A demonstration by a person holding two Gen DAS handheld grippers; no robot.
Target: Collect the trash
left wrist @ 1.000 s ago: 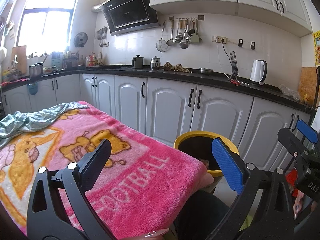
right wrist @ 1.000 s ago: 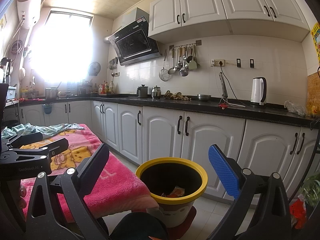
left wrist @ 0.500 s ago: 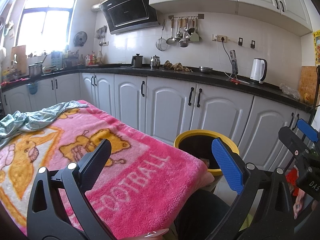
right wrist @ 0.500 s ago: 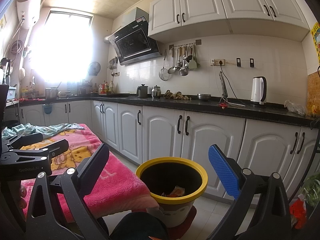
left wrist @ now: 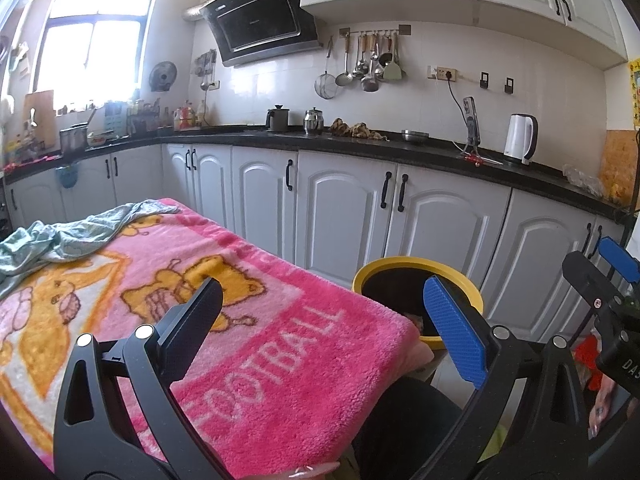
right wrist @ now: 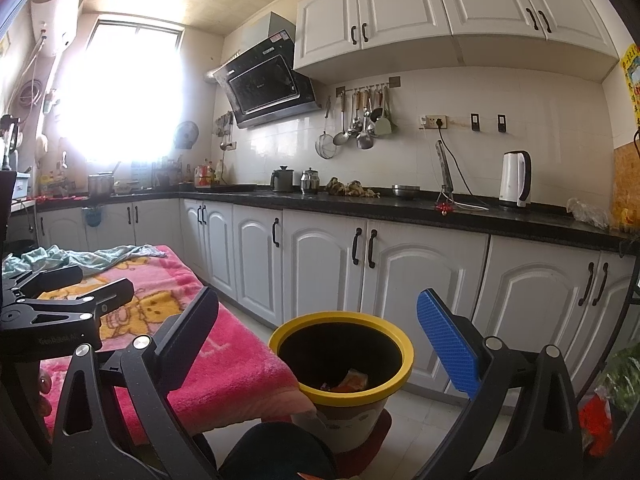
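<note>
Trash (right wrist: 347, 381), orange and crumpled, lies at the bottom of the yellow-rimmed bin (right wrist: 340, 315), with darker scraps beside it, too small to tell. Hovering just above and short of that bin, the right gripper (right wrist: 316, 300), spread wide, blue pad on one side and black on the other, nothing between them. To the left of the bin, the left gripper (left wrist: 320, 292), equally wide and equally empty, hanging over the pink blanket (left wrist: 280, 344) whose corner droops close against the bin's near side. Looks like the gap between one drop and the next pick, or possibly the end of the job; hard to say which. No loose wrapper or scrap showing anywhere on the blanket left of the bin. Only a rumpled green cloth (left wrist: 68, 236) at the far end, well apart from the bin, and probably laundry, not litter. Right of the bin, low by the floor, something red and green (right wrist: 596, 420), half hidden behind the right gripper's frame; cannot tell whether bagged goods or rubbish. Behind the bin, white cabinet doors (right wrist: 420, 280) under a dark counter (right wrist: 360, 206), with nothing obviously discarded in reach. Calls next for a search, not a grasp: swinging either camera away from the bin to sweep the blanket's near edge and the floor around the bin's base, keeping both grippers spread as they are until a real piece of litter shows. Then a low approach and a gentle pinch, since paper scraps crush and slip easily.
</note>
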